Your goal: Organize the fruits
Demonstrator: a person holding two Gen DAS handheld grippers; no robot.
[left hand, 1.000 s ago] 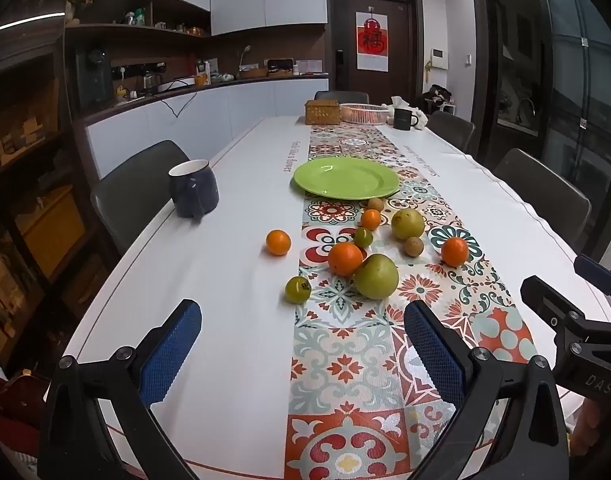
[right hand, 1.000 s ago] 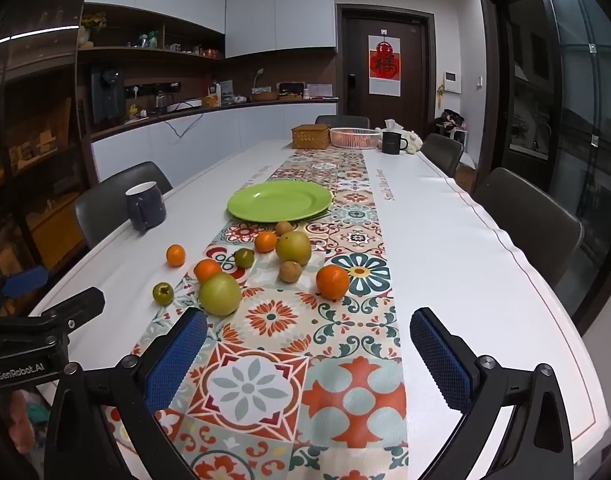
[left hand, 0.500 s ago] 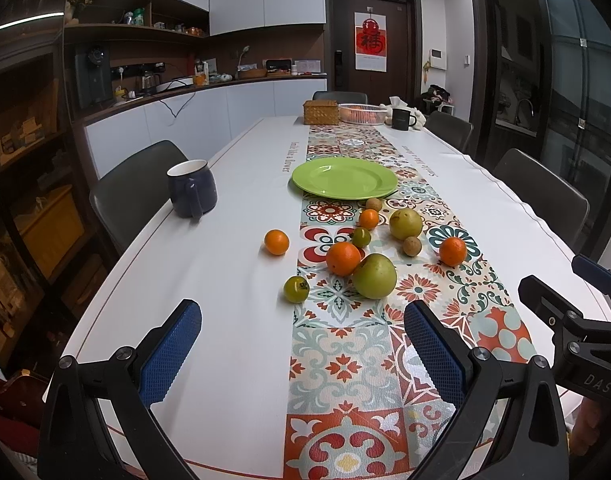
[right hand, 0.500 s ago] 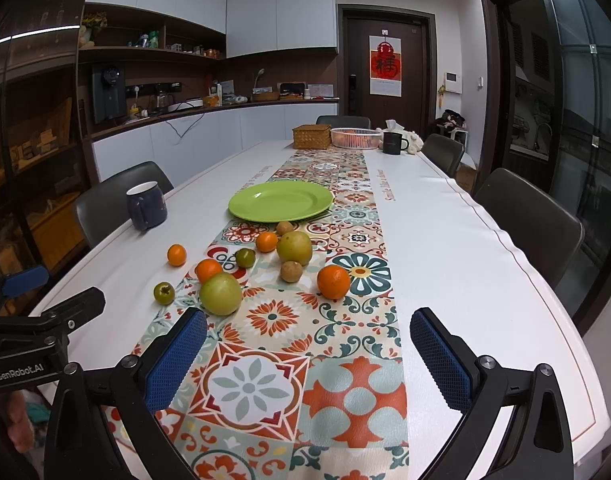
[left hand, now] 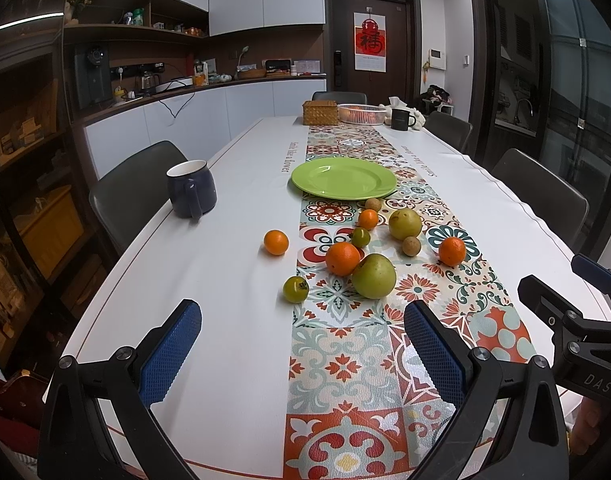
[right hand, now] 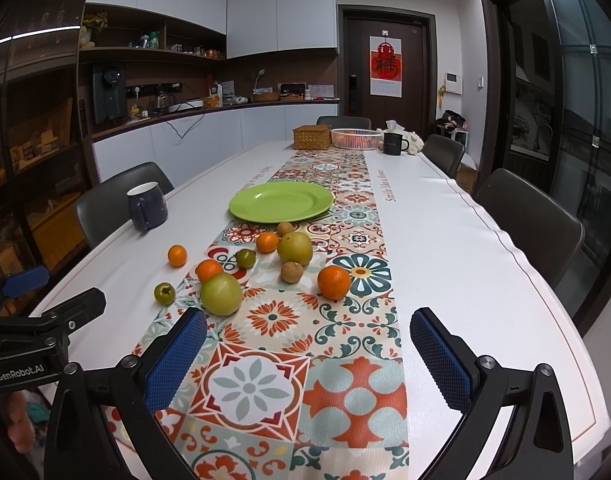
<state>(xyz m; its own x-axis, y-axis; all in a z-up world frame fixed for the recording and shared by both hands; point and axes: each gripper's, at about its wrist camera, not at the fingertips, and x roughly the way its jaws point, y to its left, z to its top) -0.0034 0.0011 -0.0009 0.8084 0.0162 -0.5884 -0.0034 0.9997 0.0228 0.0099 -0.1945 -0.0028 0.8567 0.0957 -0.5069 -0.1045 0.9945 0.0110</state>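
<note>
**Q: Why is the layout as it stands, left to right?**

A: On the far left I see a navy mug (left hand: 191, 188) on the bare white table (left hand: 233, 280), well apart from the fruit. The fruit lies loose near the middle. One small orange (left hand: 276, 242) and a small green fruit (left hand: 295, 289) sit off the patterned runner (left hand: 337, 364). On the runner a larger orange (left hand: 342, 259) touches a big green fruit (left hand: 373, 276). Further right is another orange (right hand: 333, 282). Behind the group the green plate (left hand: 344, 178) is bare. I judge it to be the collection point, so no fruit is sorted yet.

**Q: State of the tongs?**

A: I hold both above the near table edge, aimed at the fruit. The left gripper (left hand: 301, 348) is spread wide, grips nothing and touches nothing. The right gripper (right hand: 308, 354) is equally wide and unloaded. Both stand clear of the fruit. The small green fruit is nearest the left gripper. The big green fruit is nearest the right.
</note>
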